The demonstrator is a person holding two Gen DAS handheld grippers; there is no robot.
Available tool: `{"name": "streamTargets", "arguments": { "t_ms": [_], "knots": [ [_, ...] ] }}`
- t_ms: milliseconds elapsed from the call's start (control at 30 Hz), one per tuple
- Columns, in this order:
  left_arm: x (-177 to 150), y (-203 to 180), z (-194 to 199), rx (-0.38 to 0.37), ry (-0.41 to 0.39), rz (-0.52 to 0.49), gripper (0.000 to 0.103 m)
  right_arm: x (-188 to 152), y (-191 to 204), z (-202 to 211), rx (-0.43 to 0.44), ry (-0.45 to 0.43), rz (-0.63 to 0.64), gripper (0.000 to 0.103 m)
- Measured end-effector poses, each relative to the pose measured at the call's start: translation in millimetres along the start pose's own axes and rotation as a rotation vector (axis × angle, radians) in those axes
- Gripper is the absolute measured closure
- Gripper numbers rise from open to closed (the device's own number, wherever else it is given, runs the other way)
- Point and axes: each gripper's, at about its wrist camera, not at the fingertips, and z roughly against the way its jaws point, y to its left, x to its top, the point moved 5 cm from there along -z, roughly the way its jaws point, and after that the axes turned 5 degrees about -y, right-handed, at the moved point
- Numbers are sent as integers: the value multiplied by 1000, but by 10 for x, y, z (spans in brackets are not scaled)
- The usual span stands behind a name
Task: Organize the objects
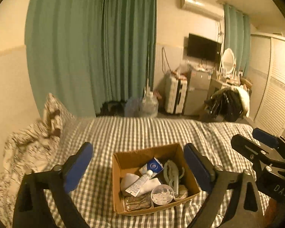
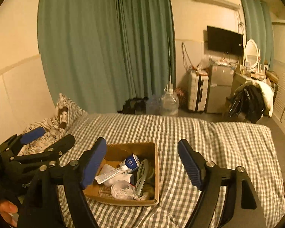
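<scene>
Looking along the left wrist view, the left gripper (image 1: 138, 168) has its blue-padded jaws spread wide and holds nothing; it hangs over the open brown cardboard box (image 1: 117, 172), which stands on the grey-and-white checked bed cover (image 1: 142, 131). The box probably serves as the collecting place, since a white squeeze tube (image 1: 139, 183), a round clear tub of cotton swabs (image 1: 162, 193), a pale green plastic hanger (image 1: 172, 172) and a blue-and-white carton (image 1: 153, 166) lie loosely inside. A flat dark packet in the near corner is hard to identify.

In the right wrist view, the right gripper (image 2: 142, 168) is equally wide open and empty, positioned beside the box's right wall. Its left finger (image 2: 94, 163) covers the box's left corner, so the contents there are hidden. The things at the bottom are blurred.
</scene>
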Motion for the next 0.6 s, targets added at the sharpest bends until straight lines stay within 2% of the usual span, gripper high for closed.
{"name": "streamTargets", "arguments": {
  "t_ms": [267, 433, 600],
  "knots": [
    [71, -45, 680, 32, -98, -40, 0, 65, -15, 751, -18, -91, 13, 9],
    [-128, -86, 899, 20, -107, -43, 0, -59, -47, 1076, -41, -136, 45, 0],
    [-363, -159, 1033, 44, -139, -66, 0, -288, -87, 1252, -60, -163, 70, 0]
  ]
}}
